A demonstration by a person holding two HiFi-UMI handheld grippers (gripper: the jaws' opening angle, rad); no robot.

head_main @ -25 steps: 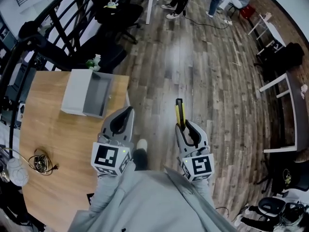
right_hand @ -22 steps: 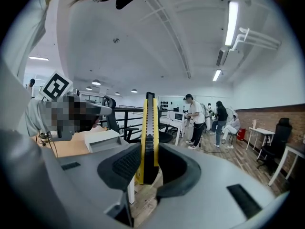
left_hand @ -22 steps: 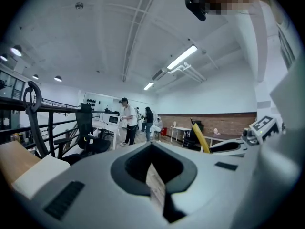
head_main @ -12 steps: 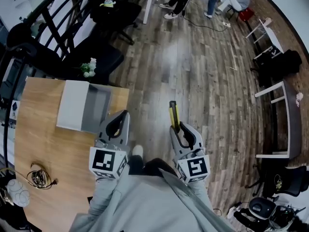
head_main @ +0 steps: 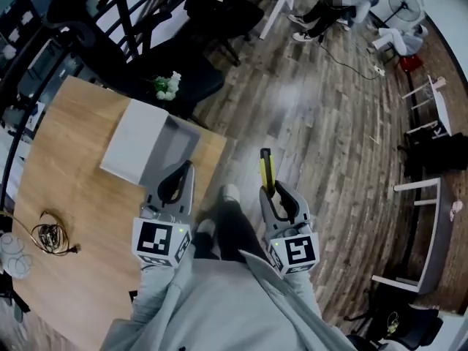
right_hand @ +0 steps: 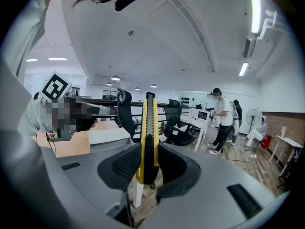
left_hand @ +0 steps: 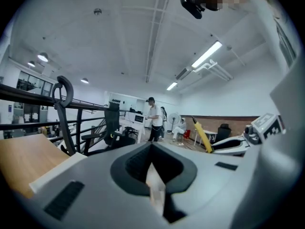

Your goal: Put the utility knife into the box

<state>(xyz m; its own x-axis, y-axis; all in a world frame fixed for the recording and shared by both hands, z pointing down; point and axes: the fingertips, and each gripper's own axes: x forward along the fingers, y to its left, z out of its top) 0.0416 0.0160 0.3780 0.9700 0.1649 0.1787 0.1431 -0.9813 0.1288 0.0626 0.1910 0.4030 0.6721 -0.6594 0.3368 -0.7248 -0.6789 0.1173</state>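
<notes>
My right gripper (head_main: 273,190) is shut on a yellow and black utility knife (head_main: 265,167), which sticks out forward past the jaws, over the wooden floor. In the right gripper view the utility knife (right_hand: 150,123) stands upright between the pads of the right gripper (right_hand: 147,163). An open box (head_main: 150,143), white outside and grey inside, sits on the wooden table (head_main: 66,174) near its far corner. My left gripper (head_main: 183,174) hovers just in front of the box at the table edge, jaws together with nothing held. The box (right_hand: 108,135) also shows to the left in the right gripper view.
A tangled black cable (head_main: 47,236) and a white object (head_main: 11,246) lie on the table's left. Black office chairs (head_main: 186,75) and a railing (head_main: 110,13) stand beyond the table. White stands (head_main: 428,232) are at the right. A person (right_hand: 220,118) stands far off.
The view has swung so the table and box sit closer and more central. Both grippers keep the same pose, the knife still in the right one.
</notes>
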